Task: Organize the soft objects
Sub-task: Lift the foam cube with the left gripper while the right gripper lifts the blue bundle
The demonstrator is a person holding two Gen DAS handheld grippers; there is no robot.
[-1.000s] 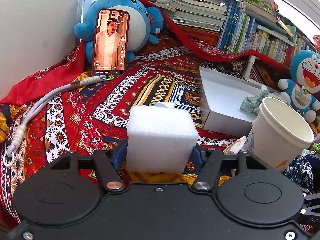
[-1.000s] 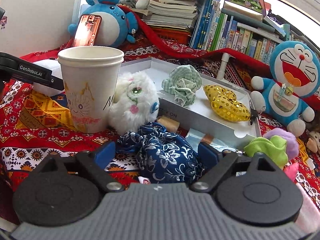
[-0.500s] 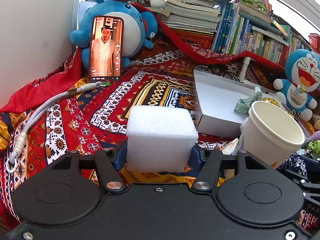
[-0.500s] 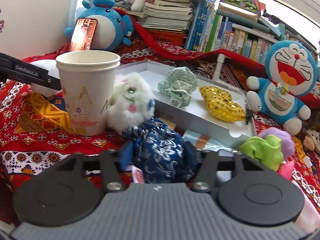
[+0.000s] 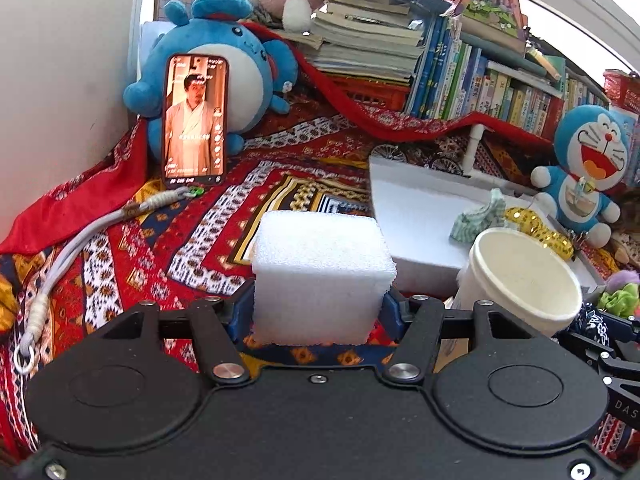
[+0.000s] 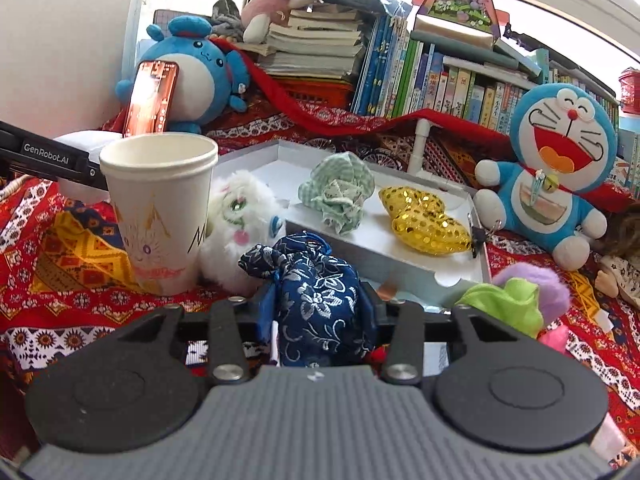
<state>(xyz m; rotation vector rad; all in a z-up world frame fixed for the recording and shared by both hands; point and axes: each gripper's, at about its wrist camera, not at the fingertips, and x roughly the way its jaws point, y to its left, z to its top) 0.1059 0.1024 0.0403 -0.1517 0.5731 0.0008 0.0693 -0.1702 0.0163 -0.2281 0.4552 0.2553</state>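
Observation:
My left gripper point(image 5: 318, 312) is shut on a white foam cube point(image 5: 320, 276) and holds it above the patterned red cloth. My right gripper point(image 6: 320, 312) is shut on a dark blue floral pouch point(image 6: 320, 300), lifted in front of the white tray point(image 6: 384, 256). The tray holds a green checked cloth bundle point(image 6: 340, 196) and a gold sequin star point(image 6: 424, 220). A white fluffy toy point(image 6: 240, 224) sits beside the tray's near left corner. The tray point(image 5: 416, 216) also shows right of the cube in the left wrist view.
A paper cup point(image 6: 160, 208) stands left of the fluffy toy. A phone point(image 5: 196, 124) leans on a blue plush point(image 5: 236, 64) at the back left. A Doraemon plush point(image 6: 556, 168), green and purple soft items point(image 6: 516, 296) and books point(image 6: 440, 76) fill the right and back.
My right gripper closed on the blue pouch and lifted it. My left gripper rose slightly with the foam cube and moved a little right.

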